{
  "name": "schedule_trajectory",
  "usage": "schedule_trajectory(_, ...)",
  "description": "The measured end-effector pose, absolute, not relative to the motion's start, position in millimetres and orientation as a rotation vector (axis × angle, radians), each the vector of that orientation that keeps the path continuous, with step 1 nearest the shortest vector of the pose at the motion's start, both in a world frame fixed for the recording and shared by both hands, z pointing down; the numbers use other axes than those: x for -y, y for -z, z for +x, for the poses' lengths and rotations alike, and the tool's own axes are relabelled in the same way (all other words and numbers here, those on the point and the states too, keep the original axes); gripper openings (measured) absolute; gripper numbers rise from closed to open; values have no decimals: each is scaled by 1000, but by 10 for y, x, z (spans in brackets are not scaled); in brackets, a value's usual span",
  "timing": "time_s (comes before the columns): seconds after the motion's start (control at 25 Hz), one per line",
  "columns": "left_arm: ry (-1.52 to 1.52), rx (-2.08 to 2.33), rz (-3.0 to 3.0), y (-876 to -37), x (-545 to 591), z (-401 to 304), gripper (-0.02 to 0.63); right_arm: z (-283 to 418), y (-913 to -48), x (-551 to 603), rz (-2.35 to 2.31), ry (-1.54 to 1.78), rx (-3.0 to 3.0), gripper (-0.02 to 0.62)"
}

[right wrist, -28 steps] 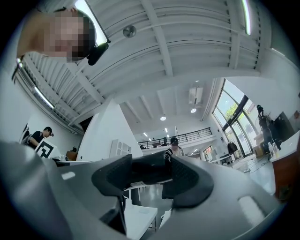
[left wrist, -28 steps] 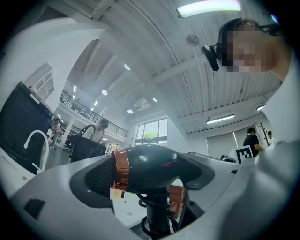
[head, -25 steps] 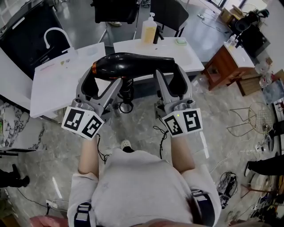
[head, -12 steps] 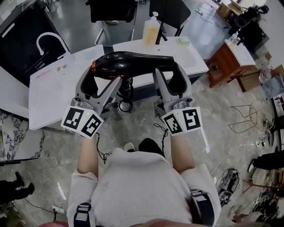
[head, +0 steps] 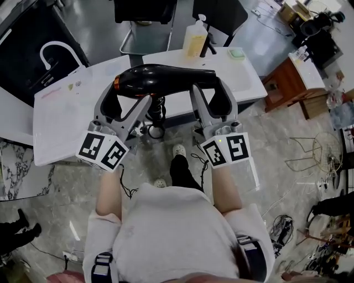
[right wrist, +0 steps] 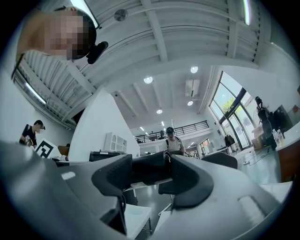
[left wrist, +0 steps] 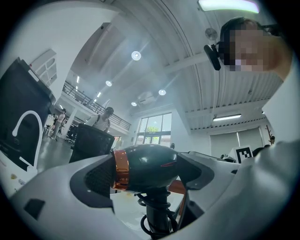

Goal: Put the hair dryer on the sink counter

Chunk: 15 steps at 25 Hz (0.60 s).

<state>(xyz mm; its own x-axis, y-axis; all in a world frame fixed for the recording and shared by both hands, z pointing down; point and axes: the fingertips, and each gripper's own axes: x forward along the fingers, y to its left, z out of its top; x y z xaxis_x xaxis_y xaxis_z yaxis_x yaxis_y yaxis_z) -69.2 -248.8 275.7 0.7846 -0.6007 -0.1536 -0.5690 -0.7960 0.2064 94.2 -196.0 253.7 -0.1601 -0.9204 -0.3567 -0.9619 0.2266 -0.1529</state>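
Observation:
A black hair dryer (head: pixel 166 77) with an orange ring lies level between both grippers, in the air over the near edge of the white sink counter (head: pixel 66 121). My left gripper (head: pixel 128 94) is shut on its rounded rear end, close to the orange ring; in the left gripper view the dryer body (left wrist: pixel 145 168) fills the space between the pads. My right gripper (head: pixel 210 88) is shut on the nozzle end, which appears as a dark tube (right wrist: pixel 147 171) between the jaws. The handle and coiled cord (head: pixel 157 119) hang down underneath.
A white arched faucet (head: pixel 55 50) stands at the counter's far left. The adjoining white table (head: pixel 243 77) carries a soap bottle (head: pixel 194 37) and a green pad (head: pixel 237 53). Black chairs (head: pixel 145 11) stand behind, a wooden cabinet (head: pixel 287 83) at right. Cables lie on the floor.
The person has stepped forward, so counter and table have slid nearer under the grippers. Both grippers keep the same hold on the dryer.

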Motion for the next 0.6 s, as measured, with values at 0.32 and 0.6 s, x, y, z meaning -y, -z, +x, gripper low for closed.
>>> schedule_trajectory(0.32, 298, 1039, 2773, -2880, 3149, -434, 403, 1231, -2652, 2754, -1675, -99, -2199, 255)
schedule_trajectory(0.6, 271, 1127, 2719, -3008, 3632, -197, 403, 1487, -2758, 3354, -1622, -48, -2268, 255)
